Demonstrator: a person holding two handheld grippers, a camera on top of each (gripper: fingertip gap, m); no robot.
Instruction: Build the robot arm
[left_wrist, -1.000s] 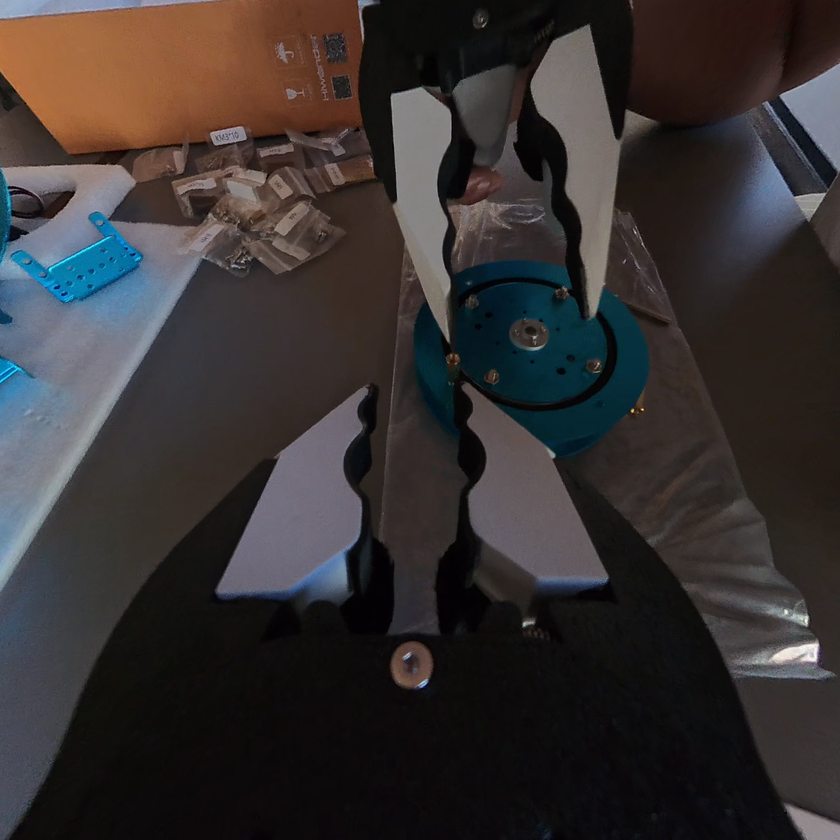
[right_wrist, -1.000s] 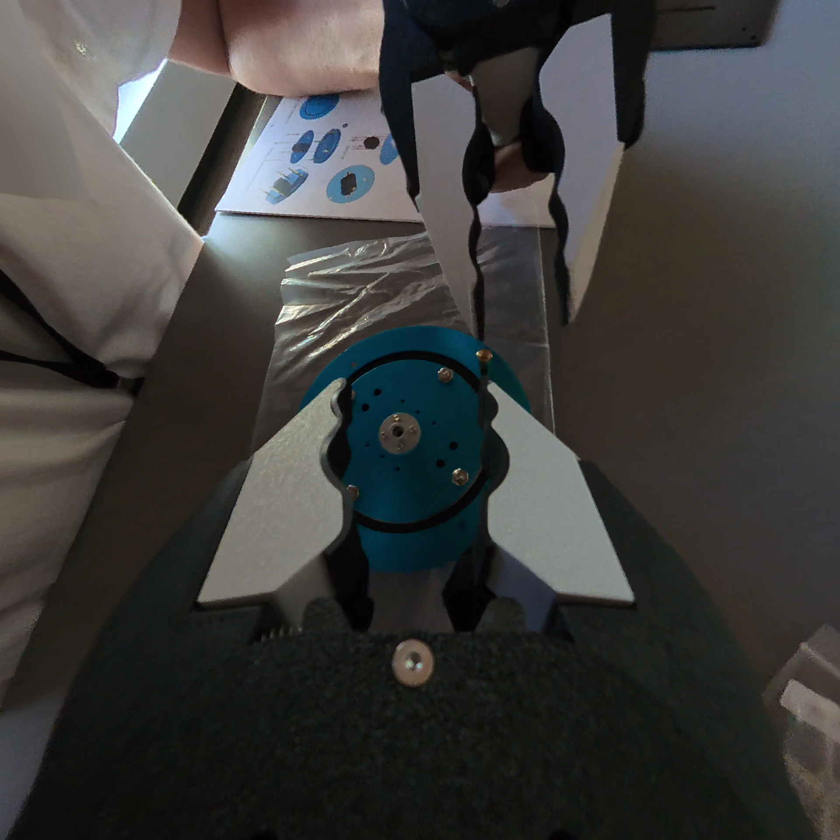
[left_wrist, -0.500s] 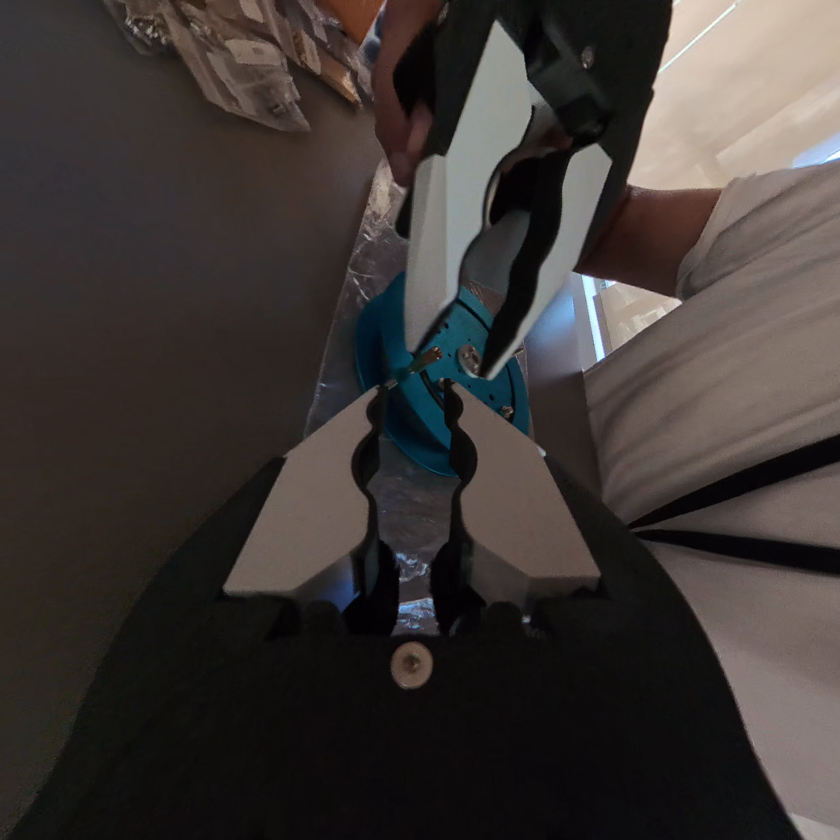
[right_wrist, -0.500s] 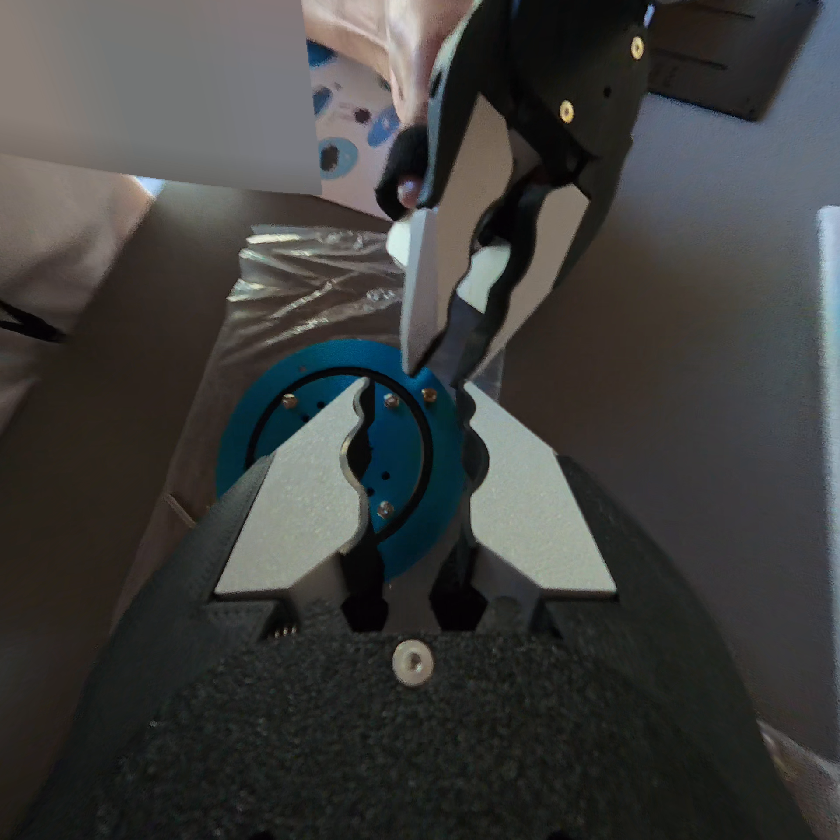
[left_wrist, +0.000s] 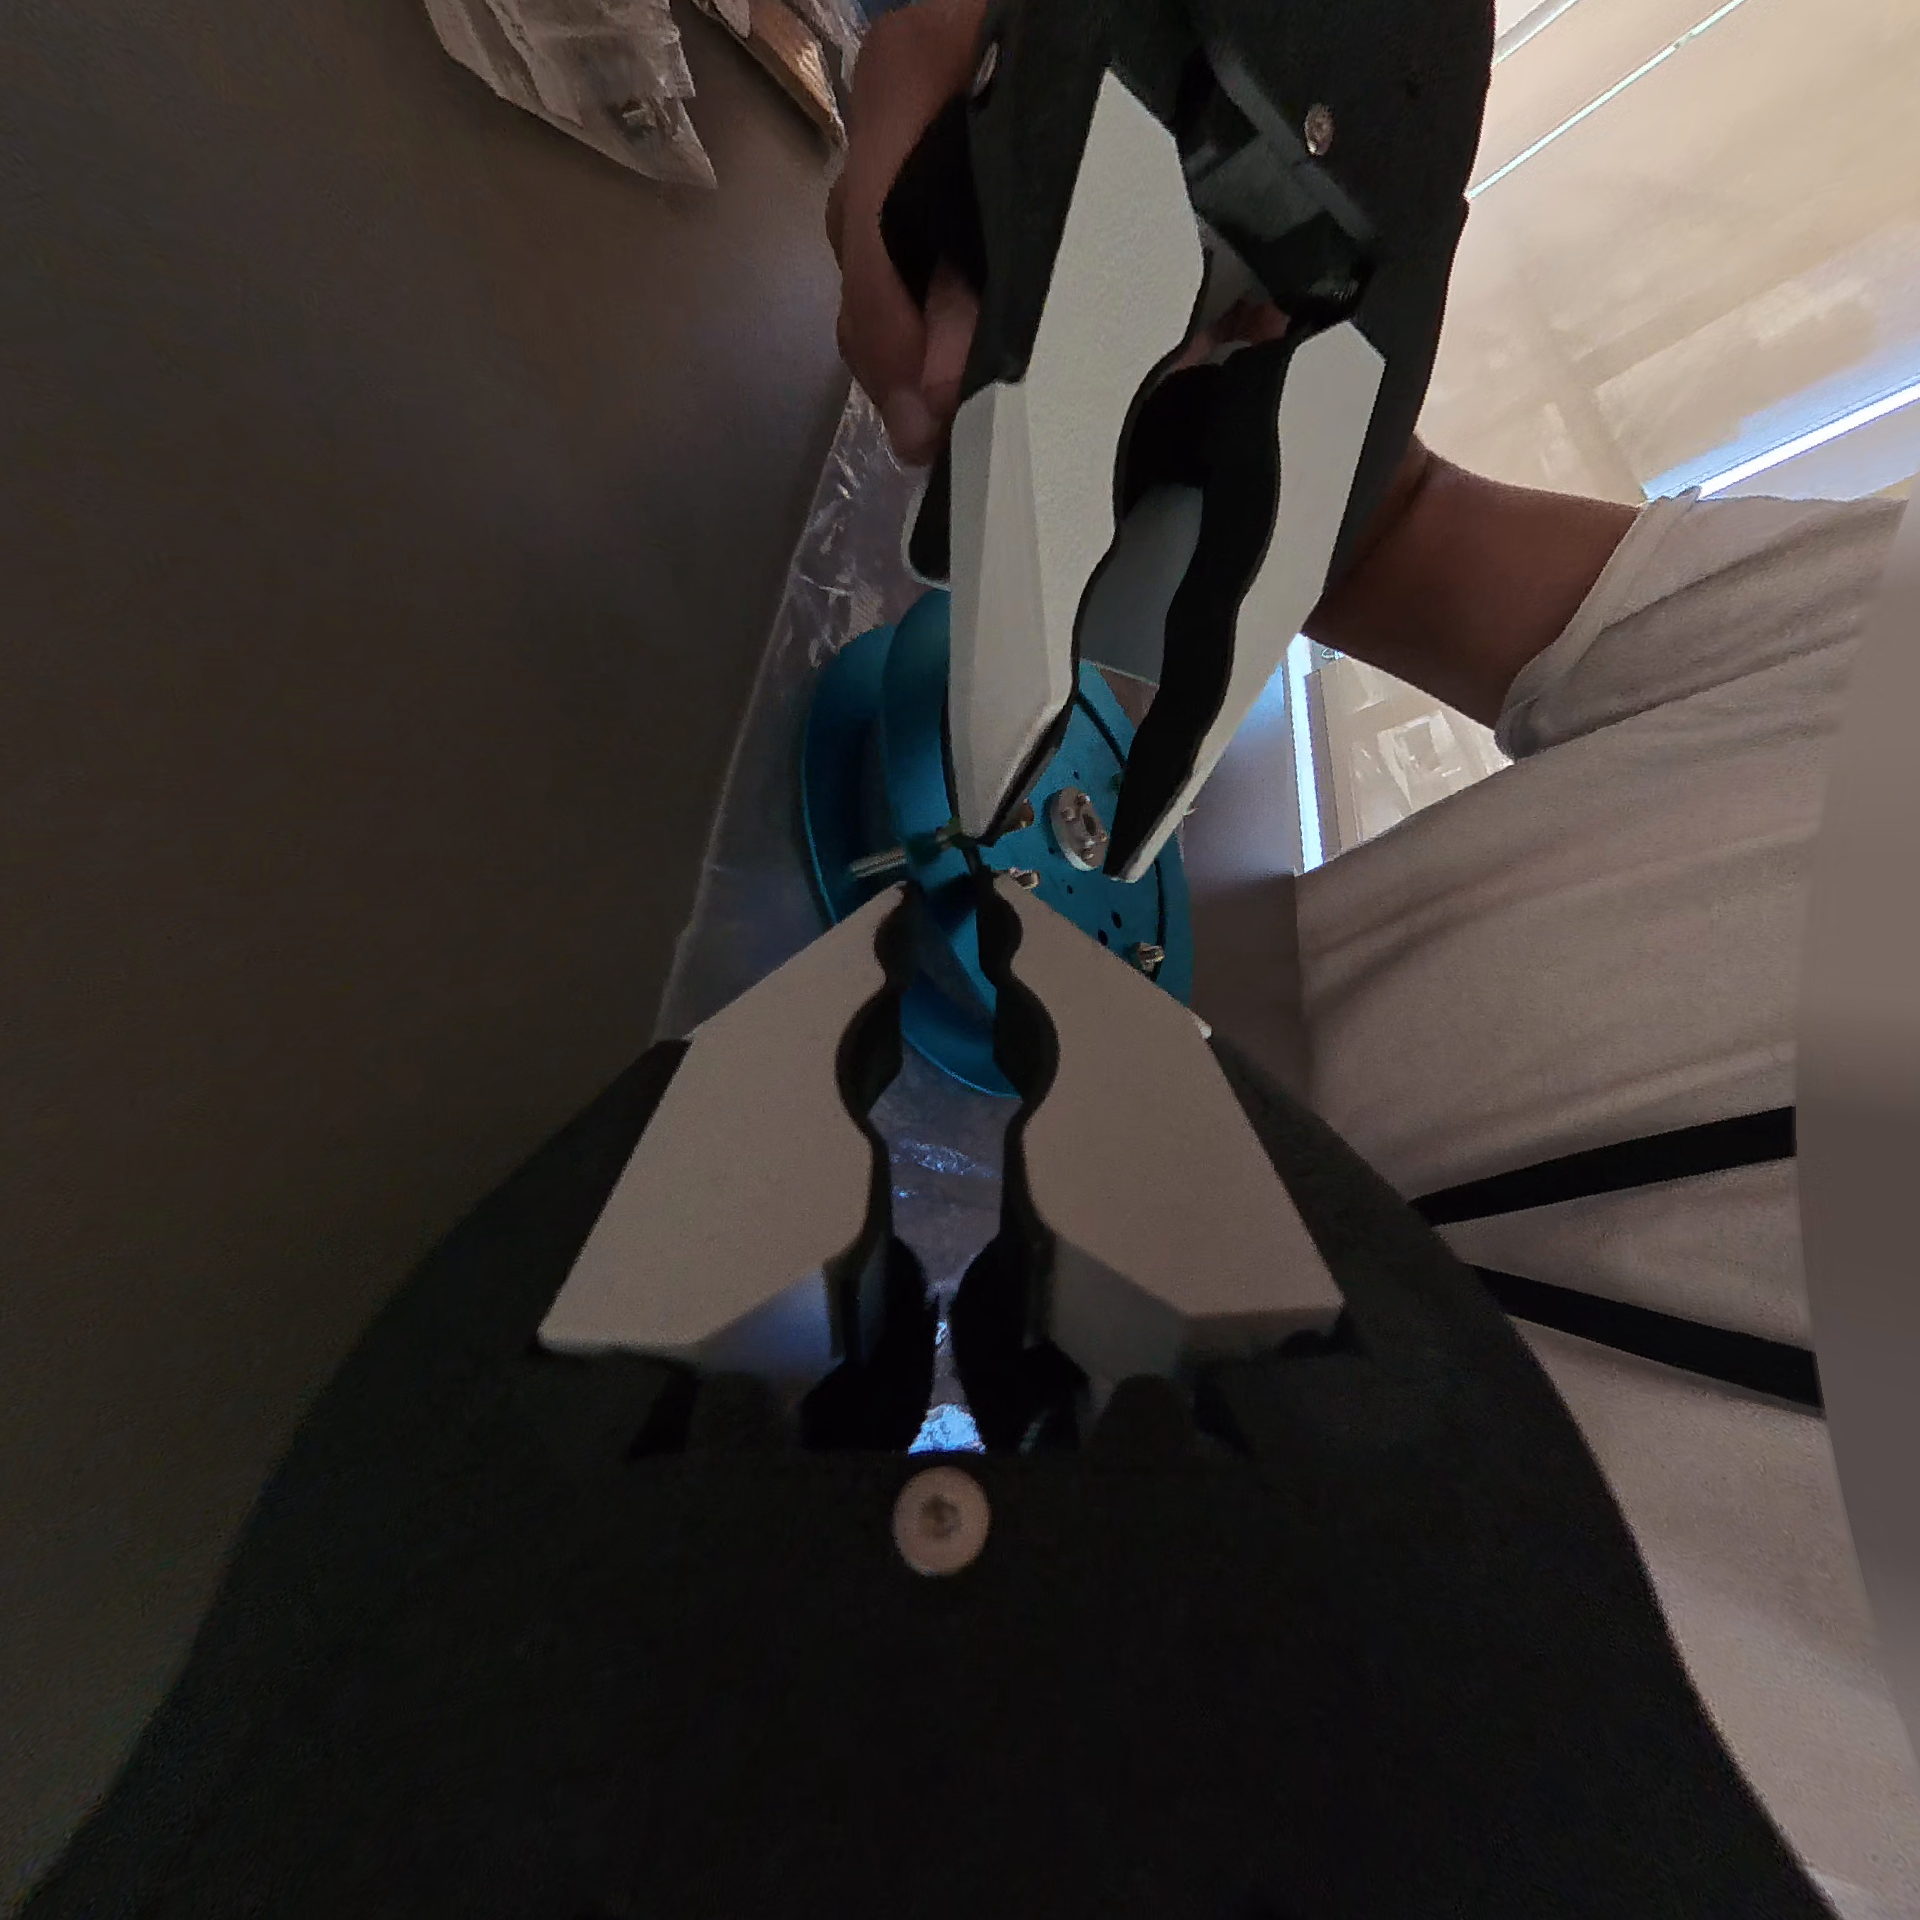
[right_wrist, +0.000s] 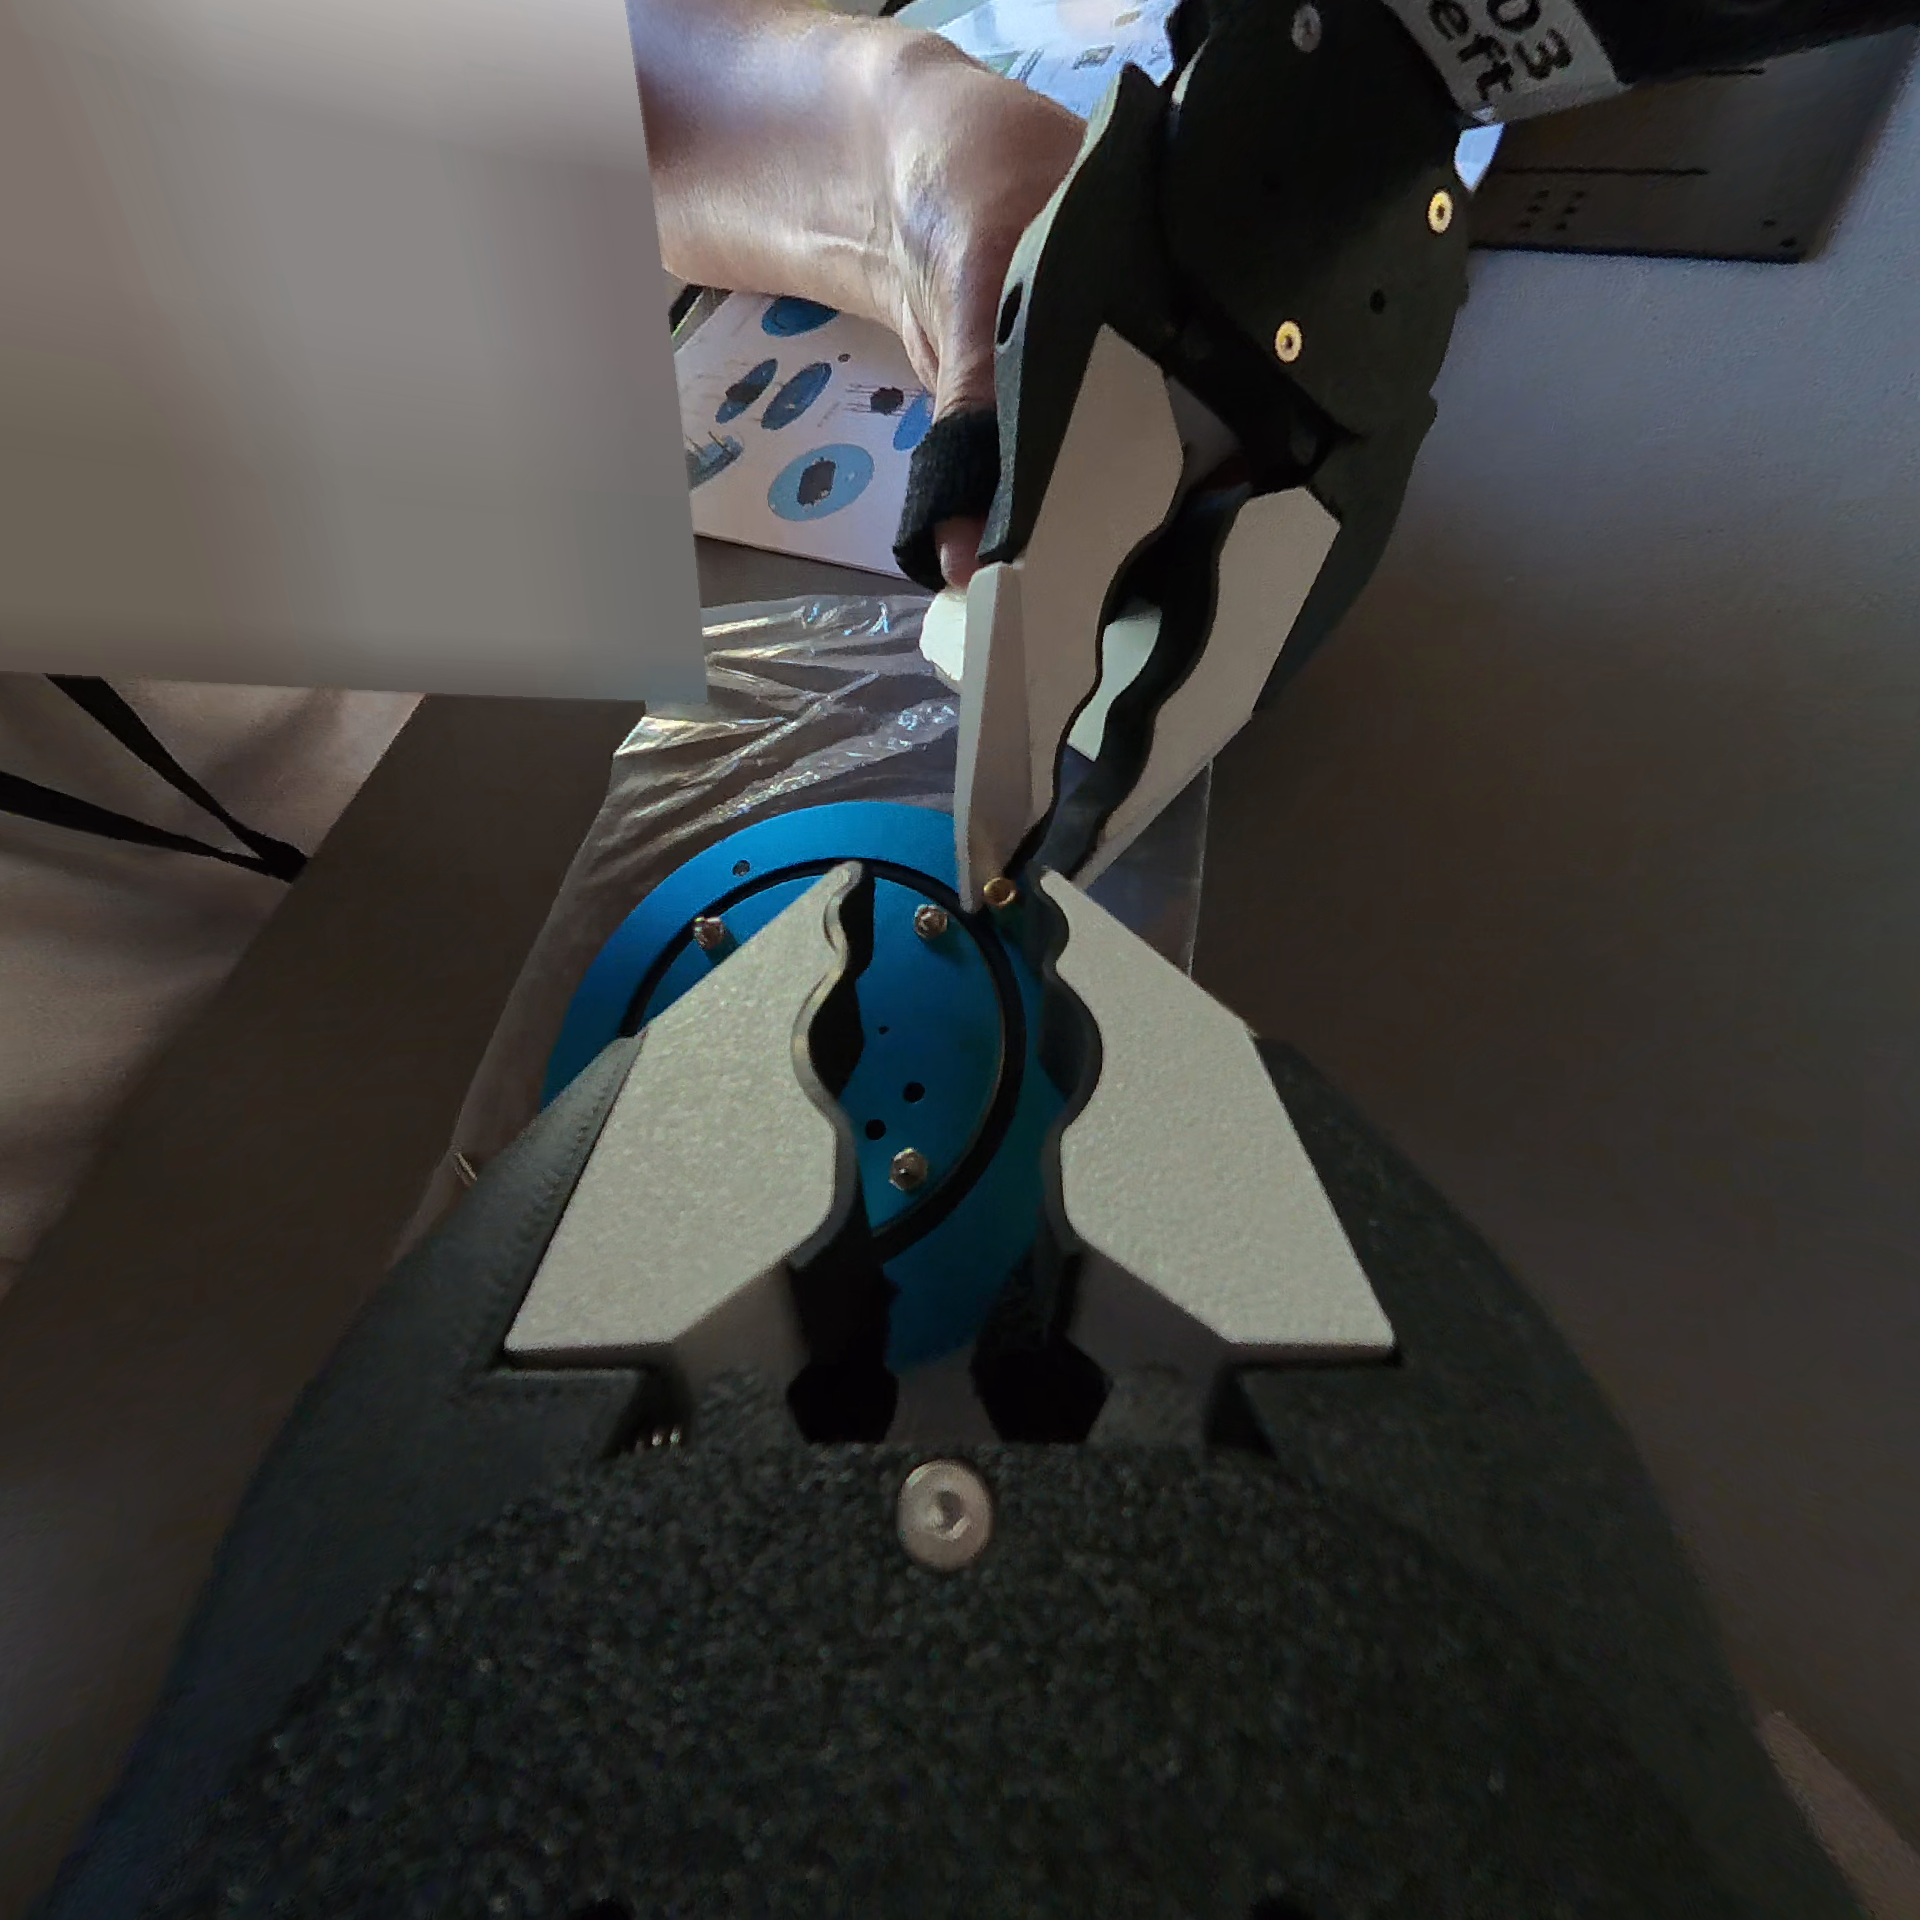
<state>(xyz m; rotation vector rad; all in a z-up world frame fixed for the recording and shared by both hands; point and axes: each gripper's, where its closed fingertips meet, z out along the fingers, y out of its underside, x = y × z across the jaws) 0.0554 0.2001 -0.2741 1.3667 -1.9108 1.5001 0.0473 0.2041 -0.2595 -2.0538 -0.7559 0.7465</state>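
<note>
Left wrist view: the left tool (left_wrist: 948, 891) is seen drawn narrow, its tips pinched on a small brass stud (left_wrist: 912, 854) that lies crosswise at the very tip, with its threaded end sticking out to the left. The grip appears firm, though the tips are in shadow. The right tool (left_wrist: 1051, 852) is held above, pointing down, with its jaws parted. One of its tips is set against the stud and the other hangs over the hub of a blue disc (left_wrist: 847, 748).

In the right wrist view the stud (right_wrist: 1000, 889) is seen clamped in the left tool (right_wrist: 1013, 862), over the disc's (right_wrist: 935, 1039) far rim. It sits just beside one tip of the right tool (right_wrist: 951, 878), not between its tips. The disc is laid on a plastic sheet (right_wrist: 790, 727) on the table (right_wrist: 1558, 831).
</note>
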